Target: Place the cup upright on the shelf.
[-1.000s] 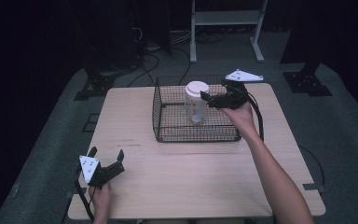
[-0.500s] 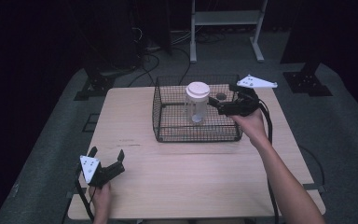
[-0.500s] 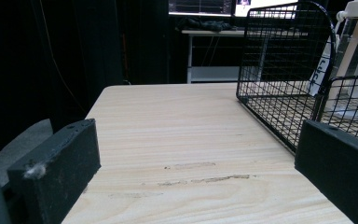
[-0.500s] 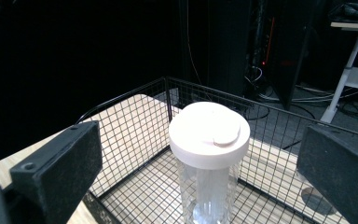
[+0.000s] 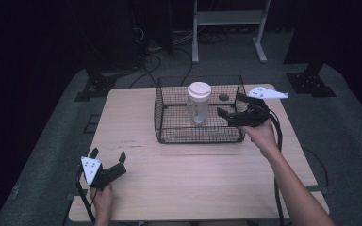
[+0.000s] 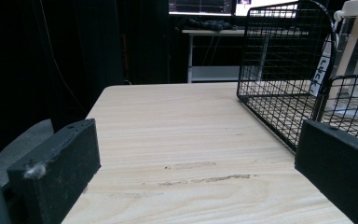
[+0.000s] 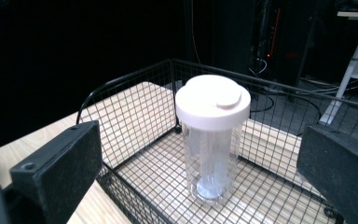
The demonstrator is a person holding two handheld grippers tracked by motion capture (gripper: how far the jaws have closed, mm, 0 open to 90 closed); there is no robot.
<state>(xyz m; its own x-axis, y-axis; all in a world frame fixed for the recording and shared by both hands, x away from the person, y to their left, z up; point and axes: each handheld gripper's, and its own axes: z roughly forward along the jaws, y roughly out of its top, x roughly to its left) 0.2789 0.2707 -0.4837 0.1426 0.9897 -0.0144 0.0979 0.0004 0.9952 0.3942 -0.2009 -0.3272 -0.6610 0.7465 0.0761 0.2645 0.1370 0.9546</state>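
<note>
- A clear plastic jar with a white screw lid (image 5: 199, 104) stands upright inside a black wire mesh basket (image 5: 169, 129) on the far half of a pale wooden table (image 5: 193, 169); nothing is holding it.
- The right gripper (image 5: 231, 106) hovers over the basket's right side, just beside the jar and level with its upper half. Its jaws are spread wide with nothing between them, and in the right gripper view the jar (image 7: 213, 140) sits centred in the gap but apart from both jaws.
- The left gripper (image 5: 107, 162) rests near the table's front left corner, well apart from the basket, its jaws also spread and empty.
- Judged from this, the step in hand is either the release after placing the jar or the approach for a grasp; the pictures alone do not settle which.
- If a grasp follows, the right gripper needs to move forward until the jaws flank the jar below its lid, then close without knocking the basket's rim.
</note>
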